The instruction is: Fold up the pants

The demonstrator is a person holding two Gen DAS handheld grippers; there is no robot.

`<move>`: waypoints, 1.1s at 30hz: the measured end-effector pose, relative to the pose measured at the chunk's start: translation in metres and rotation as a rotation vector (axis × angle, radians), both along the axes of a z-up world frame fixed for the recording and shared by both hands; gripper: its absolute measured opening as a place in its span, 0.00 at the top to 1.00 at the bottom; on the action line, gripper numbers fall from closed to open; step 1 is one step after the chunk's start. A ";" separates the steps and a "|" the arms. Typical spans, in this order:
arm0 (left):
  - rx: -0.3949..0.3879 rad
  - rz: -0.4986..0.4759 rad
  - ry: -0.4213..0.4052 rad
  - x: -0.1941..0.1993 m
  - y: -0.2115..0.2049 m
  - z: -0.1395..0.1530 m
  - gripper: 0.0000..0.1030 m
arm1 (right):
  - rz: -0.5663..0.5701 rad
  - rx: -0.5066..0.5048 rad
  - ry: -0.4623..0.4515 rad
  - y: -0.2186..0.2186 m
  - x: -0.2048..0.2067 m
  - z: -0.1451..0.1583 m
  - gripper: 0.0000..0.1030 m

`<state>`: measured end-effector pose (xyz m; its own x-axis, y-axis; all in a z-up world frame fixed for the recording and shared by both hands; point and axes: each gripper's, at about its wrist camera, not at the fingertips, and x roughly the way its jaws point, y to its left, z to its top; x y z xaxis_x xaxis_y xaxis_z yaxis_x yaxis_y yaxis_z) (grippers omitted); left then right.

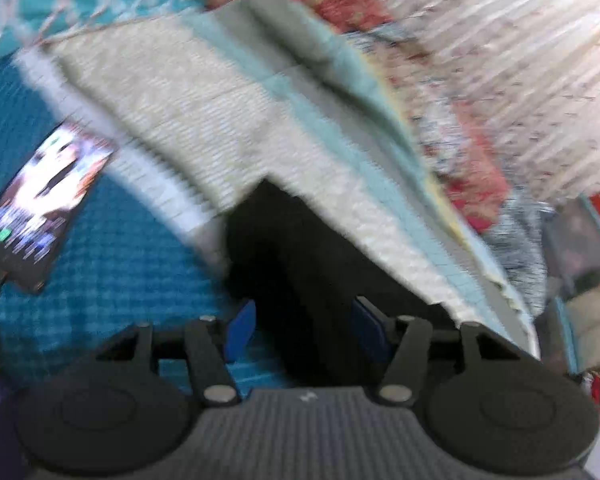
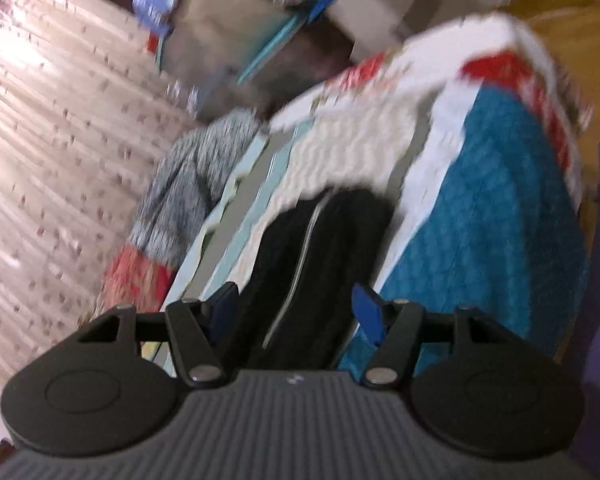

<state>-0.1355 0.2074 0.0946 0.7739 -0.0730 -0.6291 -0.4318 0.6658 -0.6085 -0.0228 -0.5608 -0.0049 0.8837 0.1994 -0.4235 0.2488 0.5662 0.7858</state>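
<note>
Black pants [image 1: 300, 264] lie on the bed, on a cream and pale-blue quilt [image 1: 204, 120] and a teal blanket [image 1: 112, 256]. In the right wrist view the pants [image 2: 324, 248] show a thin light stripe running along one leg. My left gripper [image 1: 302, 330] is open, its blue-padded fingers on either side of the pants' near end. My right gripper [image 2: 296, 314] is open too, straddling the near end of the pants. Both views are blurred by motion. I cannot tell whether the pads touch the cloth.
A lit phone [image 1: 48, 200] with a cable lies on the teal blanket at the left. A grey knit garment [image 2: 188, 184] and red patterned cloth [image 2: 136, 276] lie beside the quilt. A pale dotted curtain [image 2: 48, 152] hangs nearby. Cluttered boxes [image 2: 260, 20] and wooden floor [image 2: 572, 40] lie beyond the bed.
</note>
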 end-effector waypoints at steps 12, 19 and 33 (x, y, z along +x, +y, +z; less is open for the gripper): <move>0.257 -0.157 0.259 0.083 -0.074 -0.055 0.65 | 0.187 -0.076 0.115 0.077 0.038 -0.021 0.78; 0.286 -0.165 0.243 0.073 -0.088 -0.042 0.59 | 0.118 0.069 0.141 0.048 0.034 -0.039 0.86; 0.775 -0.599 0.051 0.179 -0.238 0.004 0.58 | 0.109 0.023 0.022 0.019 0.071 -0.018 0.76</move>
<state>0.0437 -0.0310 0.0984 0.7138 0.0023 -0.7004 0.0945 0.9905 0.0996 0.0480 -0.5421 -0.0229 0.8468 0.3042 -0.4364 0.2037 0.5724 0.7943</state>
